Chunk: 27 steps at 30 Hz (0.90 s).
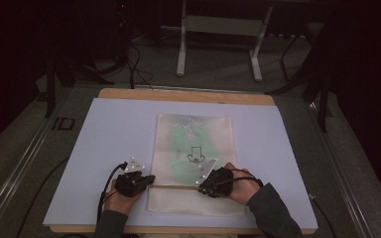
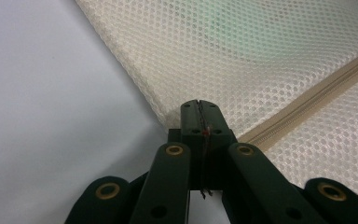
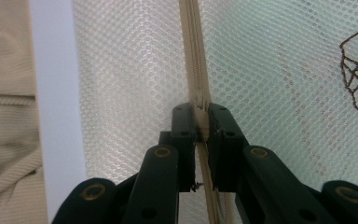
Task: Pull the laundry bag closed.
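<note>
Nearest to us in the high view, two sleeved forearms come in from the bottom edge, each hand carrying a gripper. We see the left gripper (image 1: 149,179) at the left edge of a cream mesh bag (image 1: 196,136), just where the zipper (image 1: 176,186) begins. In the left gripper view its jaws are clenched together, their tips set against the corner of the mesh beside the zipper's end; we cannot tell whether any fabric is pinched between them. Our right gripper (image 1: 202,187) sits farther along the same zipper line. In the right gripper view its jaws are closed on the zipper pull (image 3: 201,122), with the beige tape running straight up between them.

We find the mesh bag lying flat on a pale sheet (image 1: 109,144) that covers the bench (image 1: 178,94), roughly in the middle and toward the near side. Something green (image 1: 188,144) shows faintly through the mesh, and a dark stitched outline (image 1: 195,154) marks the bag's face.
</note>
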Available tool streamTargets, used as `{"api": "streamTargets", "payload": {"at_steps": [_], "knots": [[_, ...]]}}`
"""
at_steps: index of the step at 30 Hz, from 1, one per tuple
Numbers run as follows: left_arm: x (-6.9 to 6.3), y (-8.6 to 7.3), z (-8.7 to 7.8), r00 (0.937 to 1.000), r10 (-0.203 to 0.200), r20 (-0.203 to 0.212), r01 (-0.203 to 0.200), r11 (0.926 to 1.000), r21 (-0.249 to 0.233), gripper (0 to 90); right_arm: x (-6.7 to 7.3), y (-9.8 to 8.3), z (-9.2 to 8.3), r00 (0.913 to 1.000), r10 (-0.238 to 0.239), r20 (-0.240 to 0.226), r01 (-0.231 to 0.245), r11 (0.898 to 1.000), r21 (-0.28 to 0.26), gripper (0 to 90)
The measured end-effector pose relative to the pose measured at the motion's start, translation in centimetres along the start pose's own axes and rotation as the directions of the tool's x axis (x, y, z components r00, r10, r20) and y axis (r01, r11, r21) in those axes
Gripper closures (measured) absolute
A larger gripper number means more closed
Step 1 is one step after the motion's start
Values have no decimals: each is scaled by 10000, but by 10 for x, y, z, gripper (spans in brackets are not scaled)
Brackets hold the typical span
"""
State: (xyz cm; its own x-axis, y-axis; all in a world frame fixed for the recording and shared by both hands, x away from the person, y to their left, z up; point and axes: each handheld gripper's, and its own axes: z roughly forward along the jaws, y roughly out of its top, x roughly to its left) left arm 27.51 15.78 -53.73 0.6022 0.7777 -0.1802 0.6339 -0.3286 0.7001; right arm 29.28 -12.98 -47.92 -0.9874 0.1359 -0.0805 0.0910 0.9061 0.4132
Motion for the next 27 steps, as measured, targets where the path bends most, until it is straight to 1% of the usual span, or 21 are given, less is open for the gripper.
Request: {"api": "streamTargets", "payload": {"at_steps": [5,7,8,9,15,17,23,27], "knots": [[0,0,0,10000,-16,-4,16,10000,-12,893,-1,-4,-1,10000,65,13,-65,10000,30,825],[0,0,0,10000,-8,-25,8,10000,-7,893,-1,-5,-1,10000,70,-7,-70,10000,-38,825],[0,0,0,10000,-7,-13,7,10000,-12,893,-1,-6,-1,10000,22,10,-23,10000,43,825],[0,0,0,10000,0,-19,0,10000,-4,893,-1,-6,-1,10000,95,-15,-95,10000,9,824],[0,0,0,10000,2,-16,-2,10000,-8,893,-1,-8,-3,9999,100,31,-100,9999,13,825],[0,0,0,10000,-6,-20,6,10000,0,893,-1,-11,-4,9999,171,6,-171,9998,-53,825],[0,0,0,10000,-17,-20,17,10000,-17,893,-2,-13,-5,9998,173,56,-173,9998,17,825],[-1,0,0,10000,3,-38,-3,10000,-9,893,-3,-17,-7,9996,270,71,-270,9996,-75,825]]}}
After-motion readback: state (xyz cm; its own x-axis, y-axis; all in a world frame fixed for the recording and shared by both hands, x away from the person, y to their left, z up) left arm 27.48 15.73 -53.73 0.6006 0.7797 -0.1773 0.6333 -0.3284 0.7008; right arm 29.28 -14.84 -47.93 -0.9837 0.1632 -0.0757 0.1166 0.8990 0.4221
